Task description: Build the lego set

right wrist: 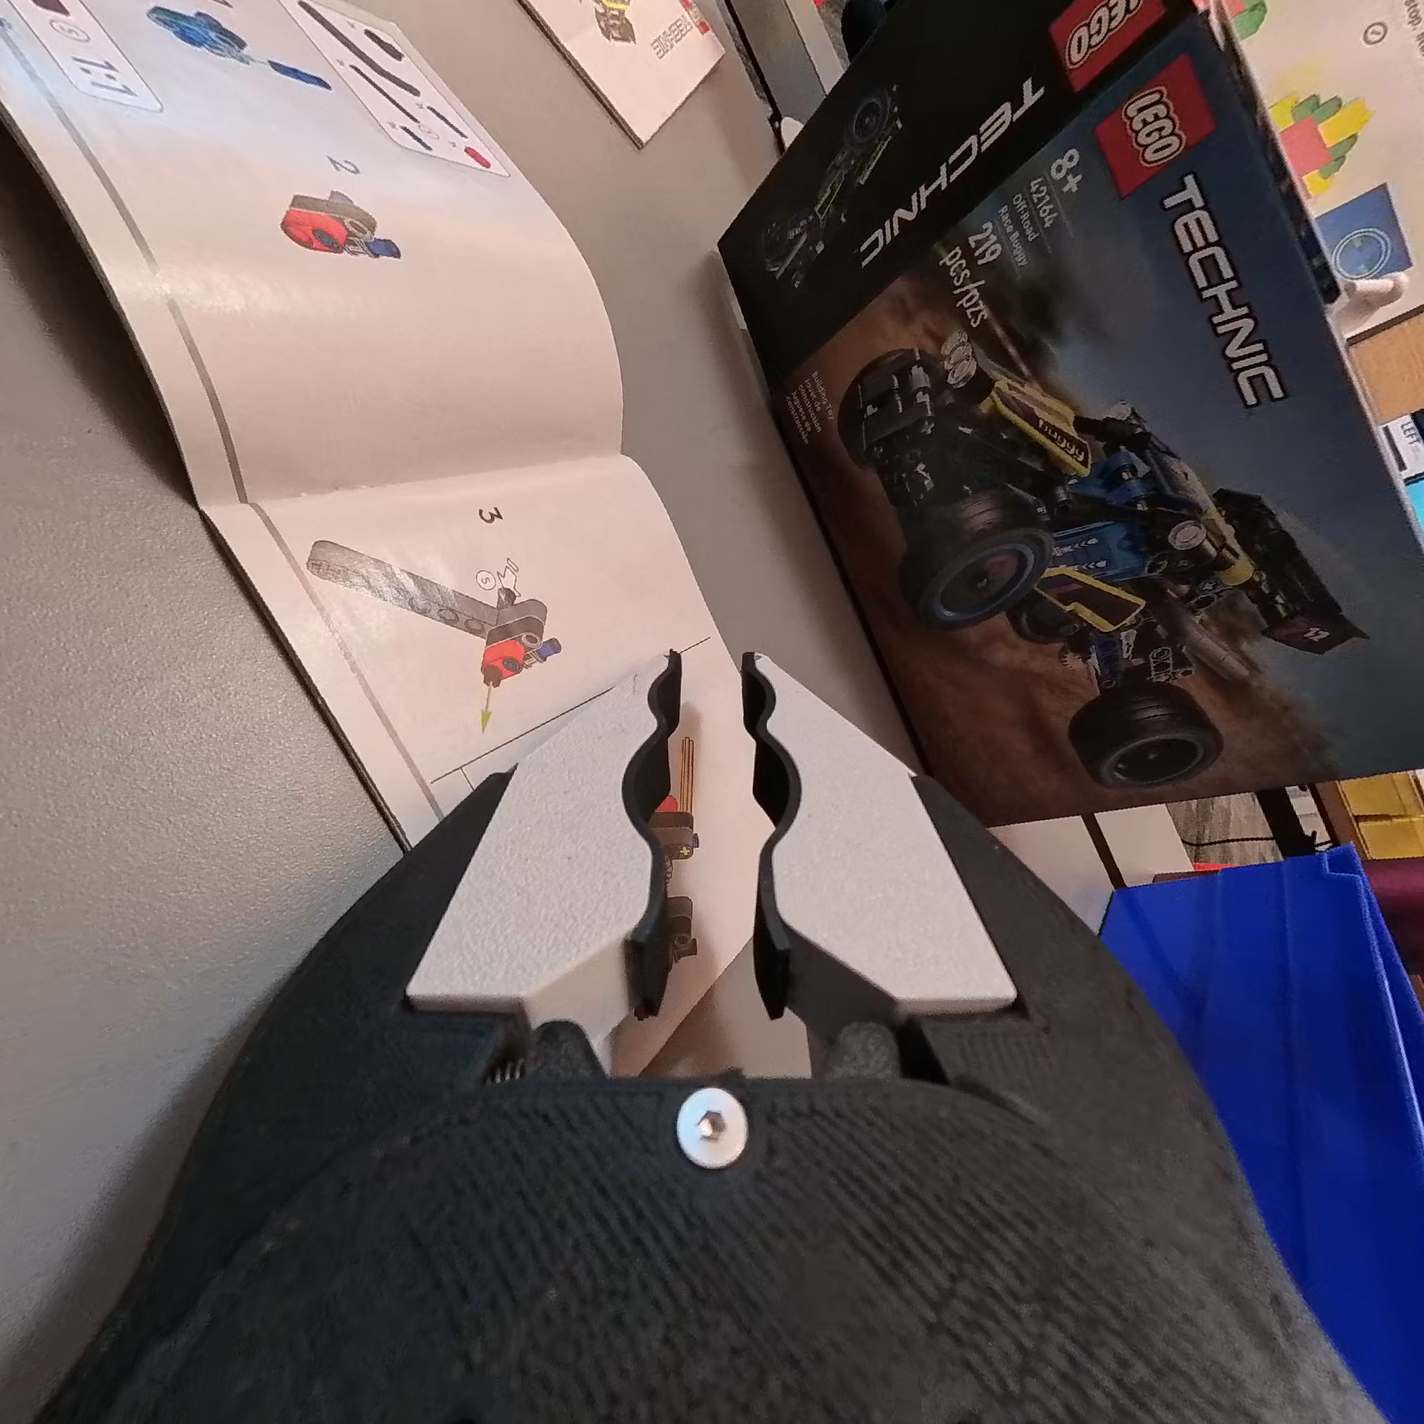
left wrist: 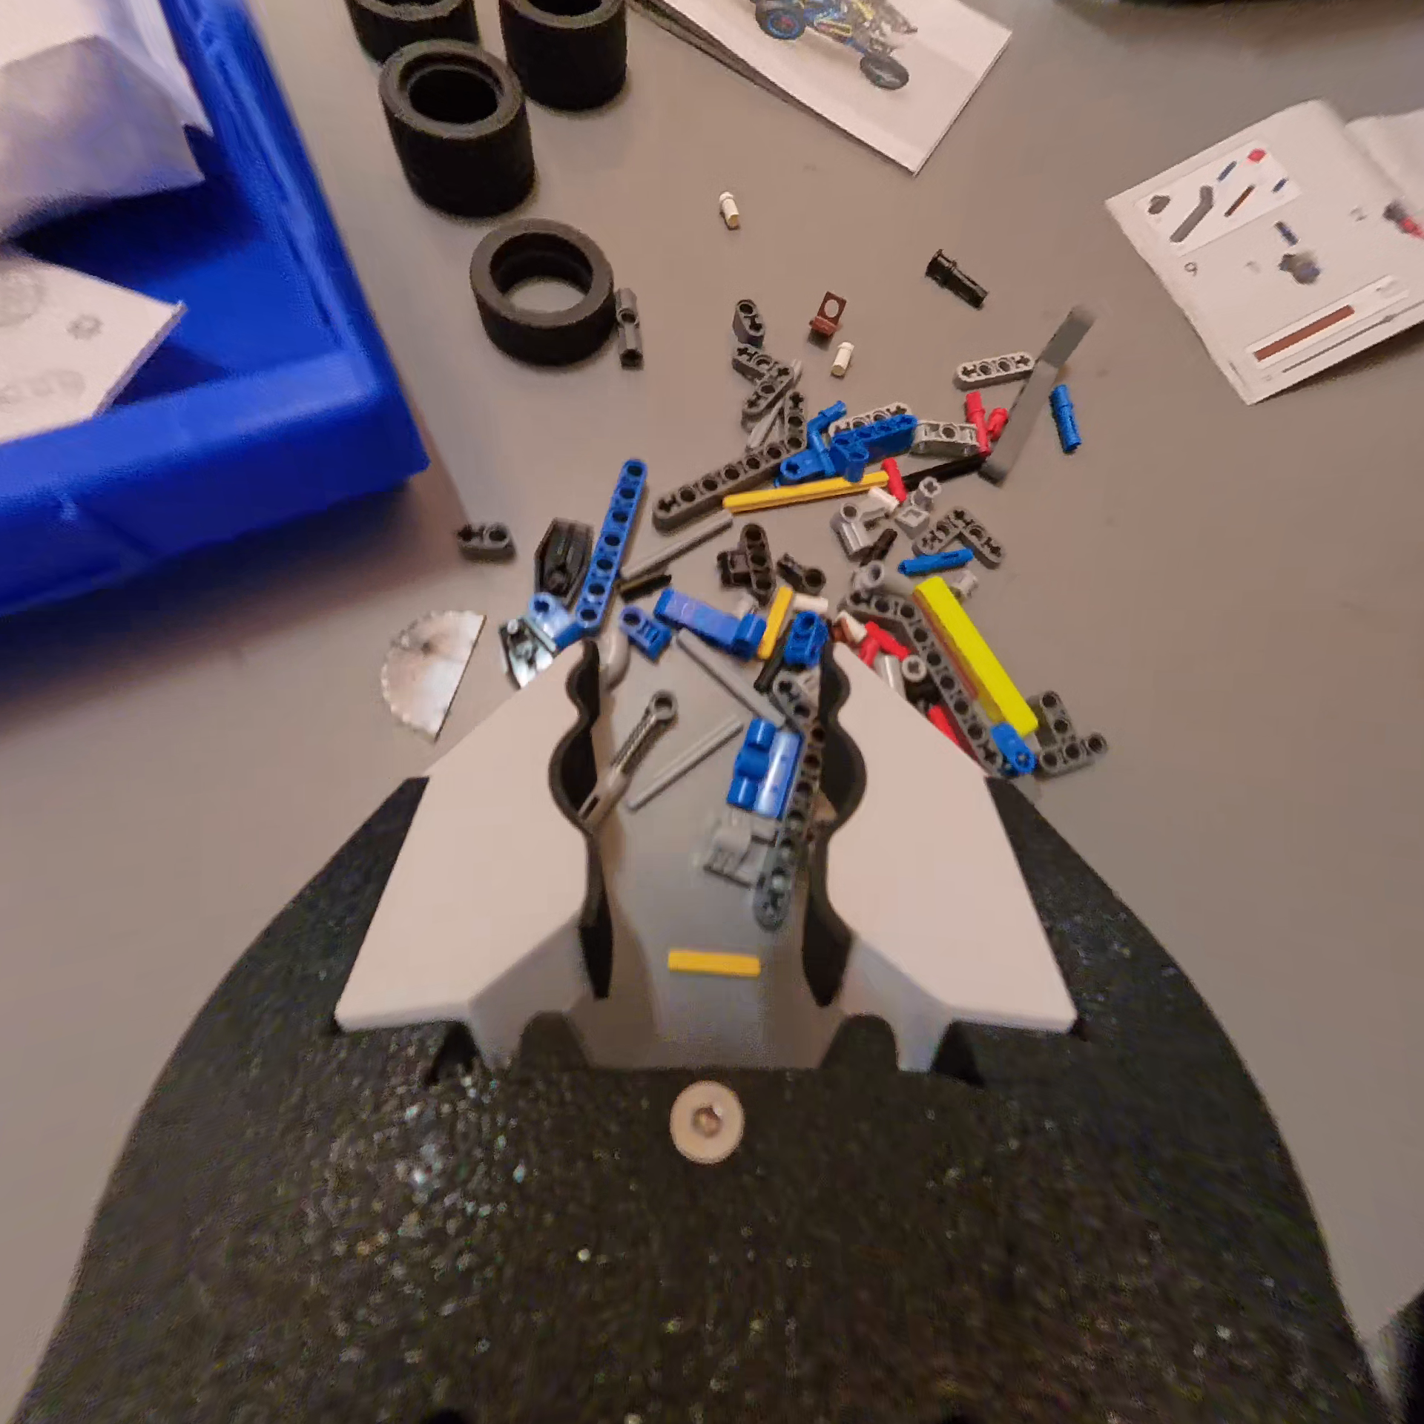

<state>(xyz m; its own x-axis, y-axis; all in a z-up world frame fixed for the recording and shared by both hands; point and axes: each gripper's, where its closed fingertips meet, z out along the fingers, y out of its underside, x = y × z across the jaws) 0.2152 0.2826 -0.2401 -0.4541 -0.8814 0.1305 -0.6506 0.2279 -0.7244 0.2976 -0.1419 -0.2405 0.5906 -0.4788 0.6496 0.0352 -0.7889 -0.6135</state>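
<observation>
A pile of loose lego pieces (left wrist: 817, 555), blue, grey, black, yellow and red, lies on the grey table. My left gripper (left wrist: 705, 655) hovers over its near edge, open and empty; a small blue piece (left wrist: 759, 763) on a grey beam and a grey link rod (left wrist: 632, 751) lie on the table between its fingers. Several black tyres (left wrist: 543, 289) stand beyond the pile. My right gripper (right wrist: 710, 659) is open with a narrow gap and holds nothing. It sits over the open instruction booklet (right wrist: 370, 370), which also shows in the left wrist view (left wrist: 1271, 246).
A blue bin (left wrist: 231, 370) holding white bags sits left of the pile; a blue bin (right wrist: 1271, 1079) also shows at the right gripper's right. The set's box (right wrist: 1079, 431) stands upright beyond the booklet. Another booklet (left wrist: 832, 69) lies at the back.
</observation>
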